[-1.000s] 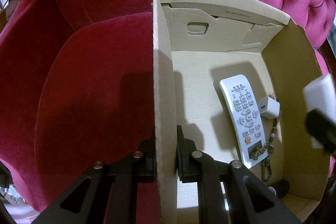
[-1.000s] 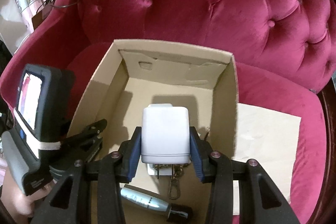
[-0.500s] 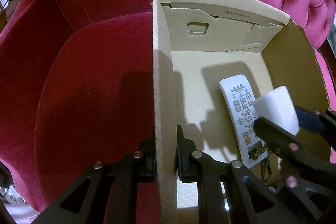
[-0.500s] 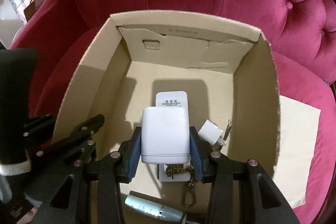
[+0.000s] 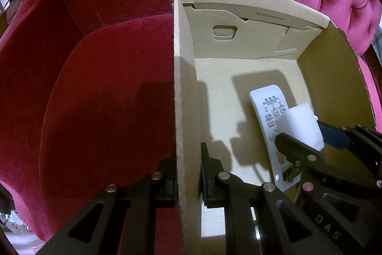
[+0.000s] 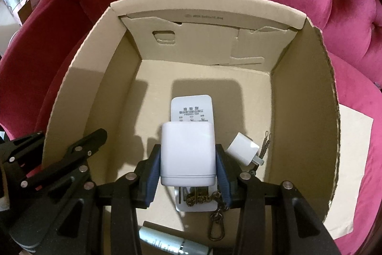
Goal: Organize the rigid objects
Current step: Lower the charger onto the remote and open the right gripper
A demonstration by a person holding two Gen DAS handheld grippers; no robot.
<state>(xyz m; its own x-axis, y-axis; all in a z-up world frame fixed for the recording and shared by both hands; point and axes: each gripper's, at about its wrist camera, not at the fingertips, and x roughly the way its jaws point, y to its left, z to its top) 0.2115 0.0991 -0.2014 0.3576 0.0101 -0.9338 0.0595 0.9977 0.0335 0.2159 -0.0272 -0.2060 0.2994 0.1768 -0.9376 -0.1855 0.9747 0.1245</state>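
Right tongs clamp a white block hiding the remote's middle; left tongs pinch the box wall.

left wrist: close at box wall, facing in | right wrist: above box, looking down | shared: box interior

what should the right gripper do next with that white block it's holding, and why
Probably lower a little more and then open. The right gripper is shut on the white block, held above the remote inside the cardboard box, not yet resting on anything. The left gripper clamps the box's side wall, steadying it.
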